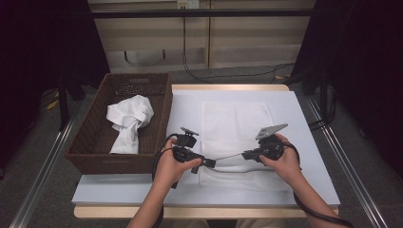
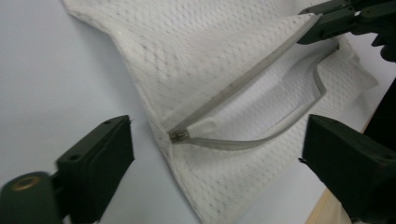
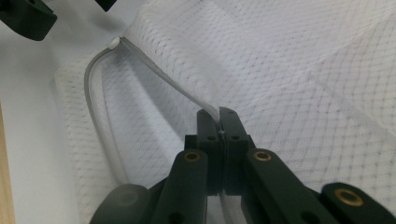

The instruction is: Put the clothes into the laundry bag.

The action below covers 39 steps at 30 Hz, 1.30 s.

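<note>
White mesh makes up the laundry bag (image 1: pixel 235 137) lying flat on the pale table top (image 1: pixel 304 142), centre of the high view, with its zipper end toward the bottom of the frame. At left a brown basket (image 1: pixel 161 109) holds a crumpled white cloth (image 1: pixel 128 121). The left gripper (image 1: pixel 209 163) and the right gripper (image 1: pixel 246 155) meet low in the frame over the bag's near end, a thin grey strip stretched taut between them.

From the left gripper view, the zipper (image 2: pixel 243 84) stands open along most of its length, and its slider (image 2: pixel 178 136) sits at the end nearest this gripper, centre of the frame. The jaws stand wide apart on either side of the slider and touch nothing. At upper right the other gripper pinches the far end of the zipper edge.

From the right gripper view, the jaws are pressed together on the zipper tape at the centre of the frame — a firm pinch on one edge. The slider shows as a small white bead at upper left.

By my reading, the opening of the bag is largely done — what is left is probably to spread the mouth and put the cloth in.
</note>
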Available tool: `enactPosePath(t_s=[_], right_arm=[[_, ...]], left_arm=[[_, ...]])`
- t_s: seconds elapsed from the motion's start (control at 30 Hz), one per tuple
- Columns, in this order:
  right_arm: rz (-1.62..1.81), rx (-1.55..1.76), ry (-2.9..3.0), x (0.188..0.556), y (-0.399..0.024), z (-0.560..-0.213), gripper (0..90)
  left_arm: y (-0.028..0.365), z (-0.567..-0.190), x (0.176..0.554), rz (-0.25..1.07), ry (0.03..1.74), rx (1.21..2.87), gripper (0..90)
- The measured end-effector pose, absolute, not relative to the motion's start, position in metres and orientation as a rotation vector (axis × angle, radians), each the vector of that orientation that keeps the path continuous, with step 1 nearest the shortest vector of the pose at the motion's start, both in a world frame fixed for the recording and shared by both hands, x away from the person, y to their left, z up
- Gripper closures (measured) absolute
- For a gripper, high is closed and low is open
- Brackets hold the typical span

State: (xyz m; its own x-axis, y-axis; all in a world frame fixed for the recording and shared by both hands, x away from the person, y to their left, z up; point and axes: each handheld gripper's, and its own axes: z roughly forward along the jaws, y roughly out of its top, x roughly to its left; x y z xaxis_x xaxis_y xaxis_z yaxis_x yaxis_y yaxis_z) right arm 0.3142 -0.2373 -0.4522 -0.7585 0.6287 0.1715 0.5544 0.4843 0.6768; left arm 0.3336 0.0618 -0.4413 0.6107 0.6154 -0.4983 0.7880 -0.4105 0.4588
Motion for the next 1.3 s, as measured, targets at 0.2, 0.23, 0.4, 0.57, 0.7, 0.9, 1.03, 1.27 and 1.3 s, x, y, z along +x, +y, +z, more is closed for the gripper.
enactPosePath(t_s=[0.2,0.23,0.4,0.57,0.7,0.9,1.03,1.27,1.3], right_arm=[[1.140,1.045,2.608,0.313,-0.238,-0.449,90.0],[1.138,1.044,2.608,0.312,-0.238,-0.449,90.0],[1.146,1.046,2.610,0.312,-0.237,-0.448,90.0],[1.149,1.050,2.609,0.313,-0.239,-0.448,90.0],[1.159,1.038,2.601,0.314,-0.238,-0.447,90.0],[1.142,1.046,2.607,0.313,-0.237,-0.446,90.0],[1.136,1.048,2.608,0.314,-0.236,-0.446,90.0],[1.150,1.041,2.593,0.312,-0.239,-0.443,90.0],[1.161,1.039,2.591,0.312,-0.239,-0.442,90.0]], left_arm=[[0.057,-0.435,0.328,-0.269,1.065,2.168,9.2],[0.058,-0.434,0.329,-0.244,1.052,2.185,6.8],[0.064,-0.431,0.333,-0.230,1.037,2.167,6.3],[0.060,-0.425,0.335,-0.249,1.035,2.169,3.9],[0.060,-0.418,0.342,-0.253,1.008,2.184,3.7],[0.059,-0.401,0.349,-0.243,1.016,2.214,3.7],[0.058,-0.388,0.352,-0.230,1.020,2.210,3.7],[0.063,-0.366,0.361,-0.186,1.011,2.229,4.6],[0.064,-0.363,0.363,-0.176,1.015,2.225,4.7]])
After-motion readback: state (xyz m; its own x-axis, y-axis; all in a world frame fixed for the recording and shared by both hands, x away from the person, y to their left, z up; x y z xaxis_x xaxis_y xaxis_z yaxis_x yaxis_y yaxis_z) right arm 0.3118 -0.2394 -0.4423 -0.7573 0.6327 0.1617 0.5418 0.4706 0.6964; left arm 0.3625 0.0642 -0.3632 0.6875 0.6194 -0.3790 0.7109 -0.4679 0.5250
